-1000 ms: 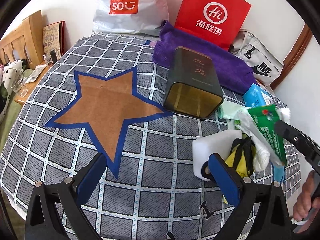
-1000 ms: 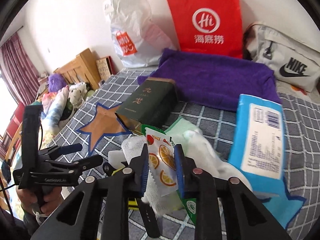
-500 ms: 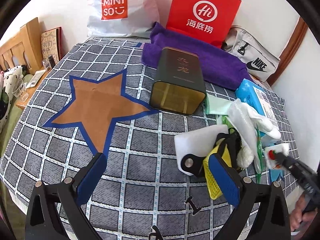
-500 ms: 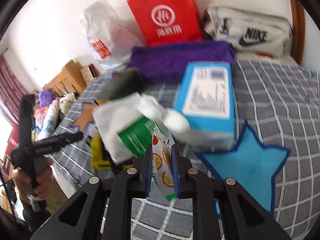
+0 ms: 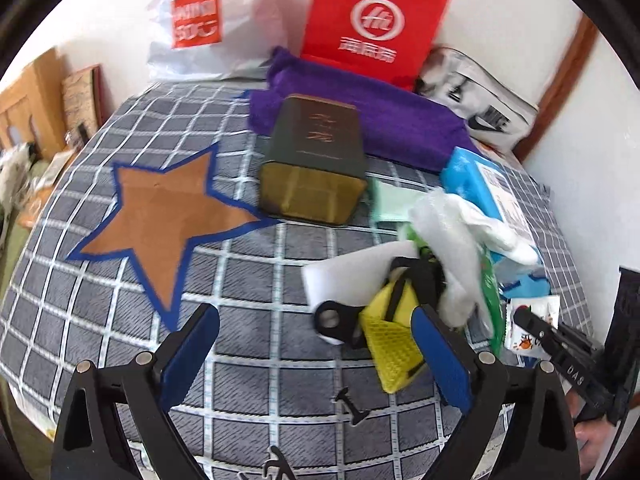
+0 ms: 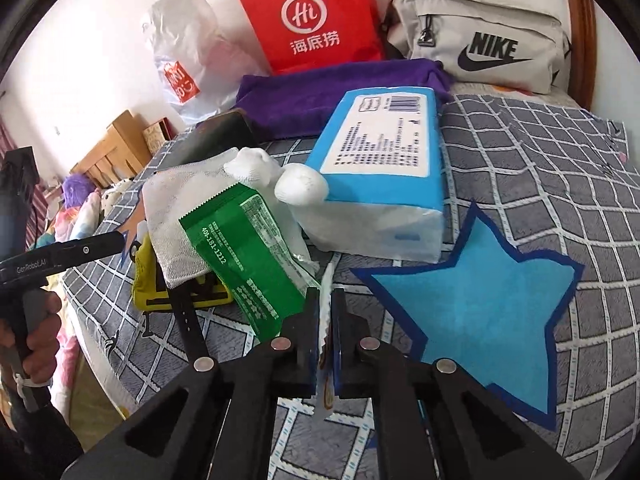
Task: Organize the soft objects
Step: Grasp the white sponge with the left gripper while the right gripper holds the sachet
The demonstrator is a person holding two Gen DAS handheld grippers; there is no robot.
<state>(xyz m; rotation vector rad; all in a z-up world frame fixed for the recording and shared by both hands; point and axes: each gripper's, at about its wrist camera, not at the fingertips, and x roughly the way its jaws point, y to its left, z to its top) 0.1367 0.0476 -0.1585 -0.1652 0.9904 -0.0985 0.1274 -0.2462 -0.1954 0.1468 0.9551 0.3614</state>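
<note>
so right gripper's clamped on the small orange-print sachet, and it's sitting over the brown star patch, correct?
Not quite. The right gripper is clamped on the orange-print sachet, but the patch beside it is the blue star, as the right wrist view shows. The brown star lies on the far side of the pile, in the left wrist view.

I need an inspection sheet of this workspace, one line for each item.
Surface: checked grey bedcover with an orange star and a blue star.
Job's things: white gauze, green packet, blue tissue pack, yellow mesh item.
Clutter: dark tin, purple towel.
Grippers: left gripper closing slightly, nothing between; right gripper shut on small sachet.
Cables: nothing seen.
Surroundings: red bag, grey bag.
</note>
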